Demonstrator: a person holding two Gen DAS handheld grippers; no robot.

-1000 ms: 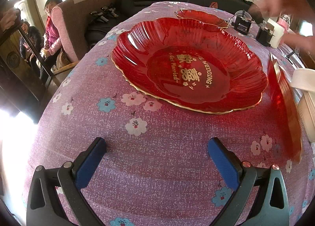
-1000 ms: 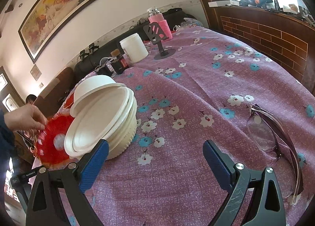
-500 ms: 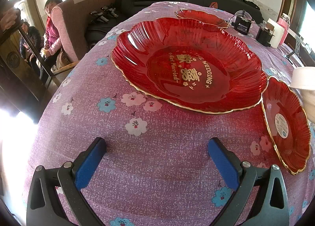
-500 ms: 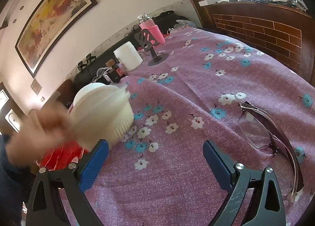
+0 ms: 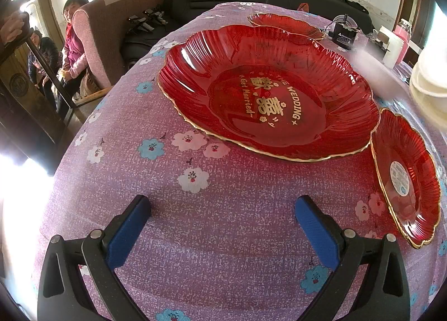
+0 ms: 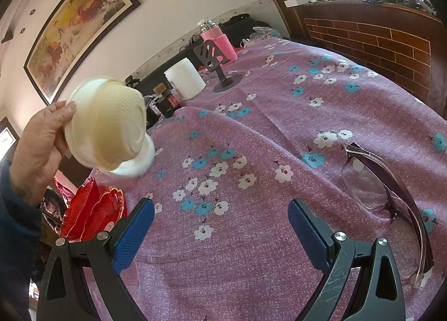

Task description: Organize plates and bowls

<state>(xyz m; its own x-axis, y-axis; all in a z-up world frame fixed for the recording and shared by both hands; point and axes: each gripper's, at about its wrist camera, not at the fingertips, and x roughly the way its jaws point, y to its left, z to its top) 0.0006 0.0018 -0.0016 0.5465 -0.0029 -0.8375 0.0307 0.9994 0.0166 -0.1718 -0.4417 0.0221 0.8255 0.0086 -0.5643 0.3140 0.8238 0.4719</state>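
Left wrist view. The left gripper [image 5: 222,210] is seen with its jaws spread wide and nothing held, above the floral purple tablecloth [image 5: 173,209]. A large red scalloped plate [image 5: 268,91], gold-lettered, is laid flat at 12 o'clock of the gripper. A small red plate [image 5: 406,175] is laid just beside its rim at 2 o'clock. A second small red plate [image 5: 285,24] is partly hidden behind the large one, farther off at 12 o'clock. A blurred white stack of bowls [image 5: 430,80] is seen at the frame's 3 o'clock edge.

Right wrist view. The right gripper [image 6: 220,217] is seen with jaws wide apart, empty, over the same cloth. The stack of white bowls [image 6: 107,125] is held tilted, clear of the table, by a bare hand [image 6: 42,144] at 10 o'clock. Red plates [image 6: 95,209] are glimpsed at 9 o'clock. Folded eyeglasses [image 6: 391,195] are laid at 3 o'clock. A white jar [image 6: 185,78], a phone stand [image 6: 218,66] and a pink bottle [image 6: 218,38] are set at 12 o'clock
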